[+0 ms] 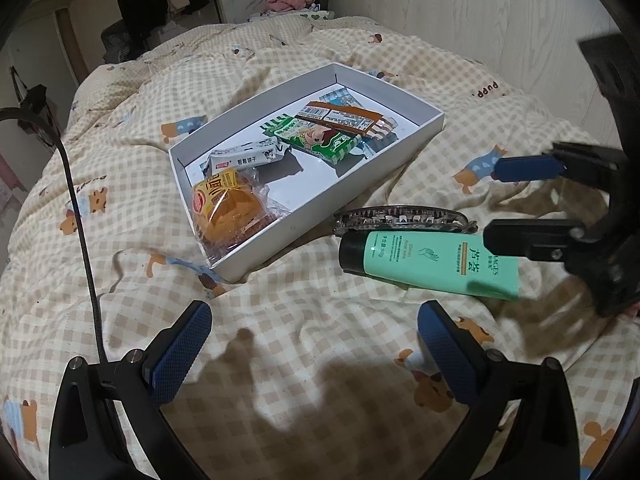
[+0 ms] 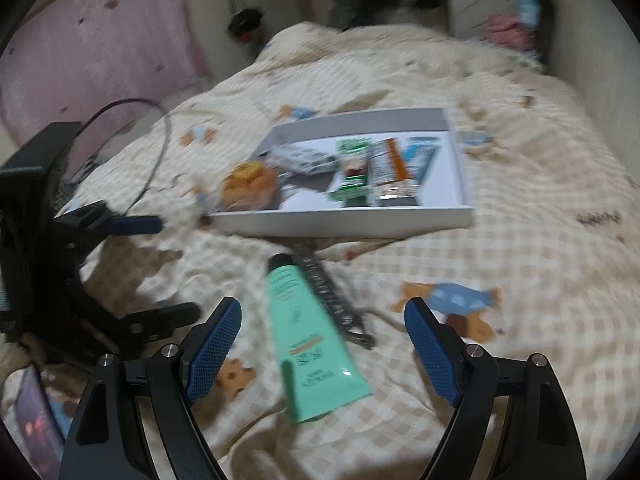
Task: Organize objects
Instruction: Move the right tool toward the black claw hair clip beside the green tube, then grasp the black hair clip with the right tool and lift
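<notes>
With right gripper (image 2: 322, 344) jaws apart around the green tube (image 2: 316, 344), closing off-centre could snag the hair clip (image 2: 334, 296) touching it; left gripper (image 1: 314, 354) jaws apart, empty.

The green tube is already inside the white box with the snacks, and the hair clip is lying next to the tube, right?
Not quite. The green tube is not in the white box; it lies on the checked blanket in front of the box. The left wrist view shows this. The hair clip does lie next to it, and the snacks are in the box.
</notes>
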A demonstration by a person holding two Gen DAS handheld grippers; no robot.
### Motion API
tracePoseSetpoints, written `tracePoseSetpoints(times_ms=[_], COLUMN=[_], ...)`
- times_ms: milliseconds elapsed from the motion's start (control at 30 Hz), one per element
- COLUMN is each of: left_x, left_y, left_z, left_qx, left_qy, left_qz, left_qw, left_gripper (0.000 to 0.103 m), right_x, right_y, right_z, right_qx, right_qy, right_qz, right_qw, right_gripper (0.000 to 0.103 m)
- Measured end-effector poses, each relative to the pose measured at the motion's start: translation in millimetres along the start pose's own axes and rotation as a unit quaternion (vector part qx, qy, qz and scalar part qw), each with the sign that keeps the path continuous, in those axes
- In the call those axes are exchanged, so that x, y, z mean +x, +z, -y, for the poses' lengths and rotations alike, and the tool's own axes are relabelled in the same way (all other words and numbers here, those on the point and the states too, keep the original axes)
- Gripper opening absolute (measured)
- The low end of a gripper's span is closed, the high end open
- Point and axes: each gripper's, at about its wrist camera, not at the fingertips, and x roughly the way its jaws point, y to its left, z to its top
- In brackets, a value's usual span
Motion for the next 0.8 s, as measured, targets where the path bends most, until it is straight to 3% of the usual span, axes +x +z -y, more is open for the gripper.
tracePoseSetpoints(times_ms=[133, 267, 367, 500, 567, 633, 700, 800], left_x=[-0.4, -0.3, -0.7, -0.8, -0.8, -1.0, -1.0, -1.1], left_y=[-0.1, 0.1, 0.0, 0.3, 0.3, 0.3, 0.3, 0.3], left_z=[0.1, 0.3, 0.4, 0.3, 0.4, 0.5, 0.4, 0.5], left_qx=[0.001, 0.0, -0.001, -0.001, -0.001, -0.001, -0.001, -0.002], left_qy=[0.001, 0.001, 0.001, 0.002, 0.002, 0.003, 0.002, 0.003], left_qz=[0.001, 0.001, 0.001, 0.001, 0.001, 0.001, 0.001, 0.001], left_qw=[1.0, 1.0, 1.0, 1.0, 1.0, 1.0, 1.0, 1.0], left_gripper=[0.103, 0.103, 0.103, 0.103, 0.103, 0.103, 0.103, 0.103], right_x=[9.9, 37.4, 59.3, 91.0, 93.8, 88.5, 76.5, 45.1], right_y=[23.0, 36.8, 40.1, 30.6, 28.6, 28.3, 28.9, 29.2], right_z=[4.7, 16.1, 21.9, 34.2, 44.4, 53.5, 57.5, 61.5], right_qx=[-0.028, -0.003, 0.001, 0.035, 0.068, 0.104, 0.12, 0.129], right_qy=[0.02, 0.078, 0.077, 0.076, 0.098, 0.116, 0.125, 0.13], right_qz=[-0.043, -0.105, -0.139, -0.195, -0.195, -0.187, -0.177, -0.153], right_qw=[0.998, 0.991, 0.987, 0.977, 0.973, 0.97, 0.969, 0.971], right_gripper=[0.076, 0.071, 0.069, 0.045, 0.036, 0.034, 0.023, 0.021])
